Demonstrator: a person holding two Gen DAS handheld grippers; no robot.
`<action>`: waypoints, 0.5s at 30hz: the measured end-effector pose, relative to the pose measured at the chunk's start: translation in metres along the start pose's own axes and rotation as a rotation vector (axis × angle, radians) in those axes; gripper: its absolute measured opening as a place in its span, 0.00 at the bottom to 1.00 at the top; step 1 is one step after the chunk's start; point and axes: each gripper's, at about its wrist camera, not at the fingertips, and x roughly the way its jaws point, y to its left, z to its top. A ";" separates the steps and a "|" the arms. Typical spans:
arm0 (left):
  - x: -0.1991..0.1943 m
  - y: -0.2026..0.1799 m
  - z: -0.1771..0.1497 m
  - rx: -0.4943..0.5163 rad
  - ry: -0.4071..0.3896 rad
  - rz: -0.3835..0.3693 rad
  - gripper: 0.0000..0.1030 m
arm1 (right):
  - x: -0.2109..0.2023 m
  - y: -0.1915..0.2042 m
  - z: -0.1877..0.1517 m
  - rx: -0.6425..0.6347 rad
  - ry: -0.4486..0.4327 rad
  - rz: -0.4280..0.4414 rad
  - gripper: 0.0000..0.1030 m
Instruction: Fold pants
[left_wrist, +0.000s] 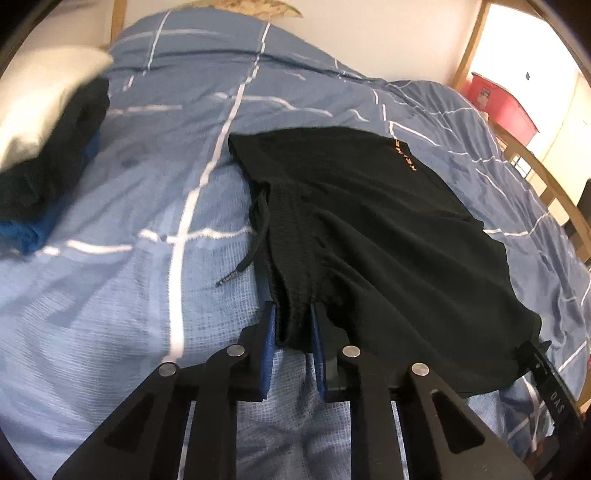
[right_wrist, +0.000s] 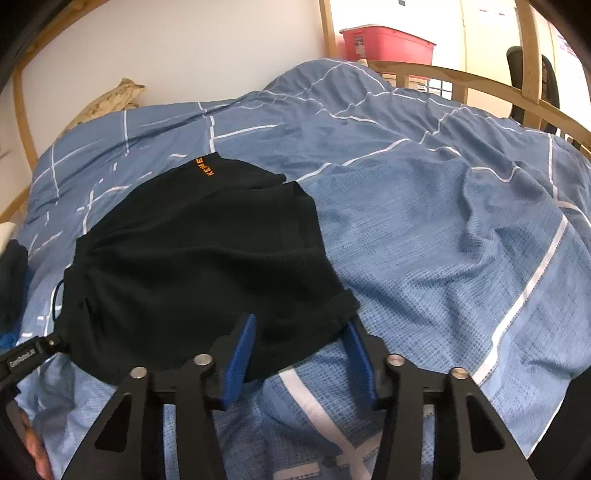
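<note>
Black pants (left_wrist: 369, 206) with orange lettering lie flat on a blue checked bedspread (left_wrist: 110, 295). My left gripper (left_wrist: 293, 306) is shut on the bunched waistband edge nearest me, with the cloth filling the gap between its blue pads. A drawstring (left_wrist: 255, 236) trails off to the left. In the right wrist view the pants (right_wrist: 192, 251) lie at centre left. My right gripper (right_wrist: 301, 320) straddles their near hem corner, jaws still wide. The cloth lies flat between the pads without being pinched.
A stack of folded clothes (left_wrist: 48, 147) sits at the left on the bed. A wooden bed rail (right_wrist: 461, 79) runs along the far right side, with a red storage bin (right_wrist: 384, 44) and a black chair (right_wrist: 546, 85) behind it. A patterned pillow (right_wrist: 107, 99) leans on the wall.
</note>
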 end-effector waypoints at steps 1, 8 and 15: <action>-0.003 -0.001 0.001 0.011 -0.007 0.009 0.17 | -0.001 -0.001 0.000 0.001 -0.001 0.002 0.35; -0.022 -0.002 -0.001 0.050 0.000 0.049 0.16 | -0.010 -0.004 0.005 -0.039 -0.006 0.024 0.07; -0.050 0.001 -0.023 0.049 0.031 0.066 0.16 | -0.040 -0.007 0.004 -0.077 0.002 0.043 0.05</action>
